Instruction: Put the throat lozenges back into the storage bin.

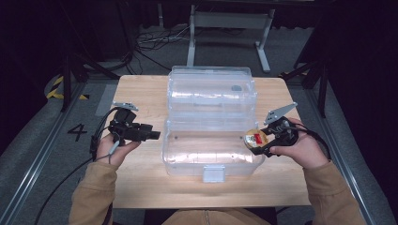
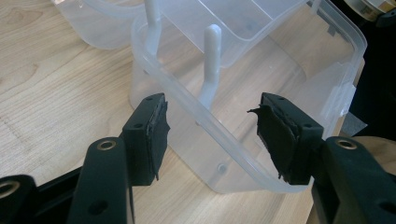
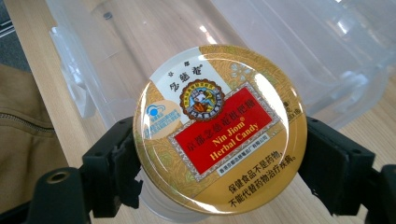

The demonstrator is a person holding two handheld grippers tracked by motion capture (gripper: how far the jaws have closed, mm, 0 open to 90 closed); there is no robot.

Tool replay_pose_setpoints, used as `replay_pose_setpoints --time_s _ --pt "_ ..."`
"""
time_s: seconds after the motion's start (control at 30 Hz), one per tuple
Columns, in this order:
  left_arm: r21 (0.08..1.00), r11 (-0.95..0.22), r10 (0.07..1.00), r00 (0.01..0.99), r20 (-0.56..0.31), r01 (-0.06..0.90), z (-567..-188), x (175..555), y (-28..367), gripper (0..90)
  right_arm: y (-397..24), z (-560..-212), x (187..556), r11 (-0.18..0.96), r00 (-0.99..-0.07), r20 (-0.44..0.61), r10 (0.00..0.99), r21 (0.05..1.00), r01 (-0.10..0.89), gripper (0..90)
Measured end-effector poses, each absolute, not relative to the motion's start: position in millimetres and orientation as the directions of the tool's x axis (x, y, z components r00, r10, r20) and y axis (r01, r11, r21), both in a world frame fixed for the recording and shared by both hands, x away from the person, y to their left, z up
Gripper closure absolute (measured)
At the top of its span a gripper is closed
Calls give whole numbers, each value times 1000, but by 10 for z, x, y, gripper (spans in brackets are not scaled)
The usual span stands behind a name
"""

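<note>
A round gold candy tin (image 3: 219, 128) with a red label is clamped by its rim between the jaws of my right gripper (image 3: 219, 158). In the high view the tin (image 1: 256, 138) hangs at the right end of the clear plastic box (image 1: 211, 166), with the right gripper (image 1: 268, 140) holding it over that edge. My left gripper (image 1: 155, 135) stands open just left of the box, pointing at it. In the left gripper view its jaws (image 2: 210, 135) straddle the box's corner rim (image 2: 187, 100) without pressing on it.
The box's hinged lid (image 1: 211, 89) lies open behind it on the wooden table (image 1: 141, 98). A white latch (image 1: 213, 173) sticks out at the box front. Cables trail off the left side. Metal stand legs (image 1: 225, 28) rise beyond the table.
</note>
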State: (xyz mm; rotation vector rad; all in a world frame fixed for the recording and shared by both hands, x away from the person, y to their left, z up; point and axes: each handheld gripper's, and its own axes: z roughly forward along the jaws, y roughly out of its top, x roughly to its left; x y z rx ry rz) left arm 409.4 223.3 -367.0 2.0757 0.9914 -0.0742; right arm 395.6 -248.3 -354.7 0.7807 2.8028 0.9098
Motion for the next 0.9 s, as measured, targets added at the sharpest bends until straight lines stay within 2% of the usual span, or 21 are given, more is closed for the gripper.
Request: replay_pose_setpoints --time_s 0.9 --pt "646 -357 627 685 -370 675 -3683 4101 2242 433 -2151 -3823 4046 766 -865 56 499 439 470 206"
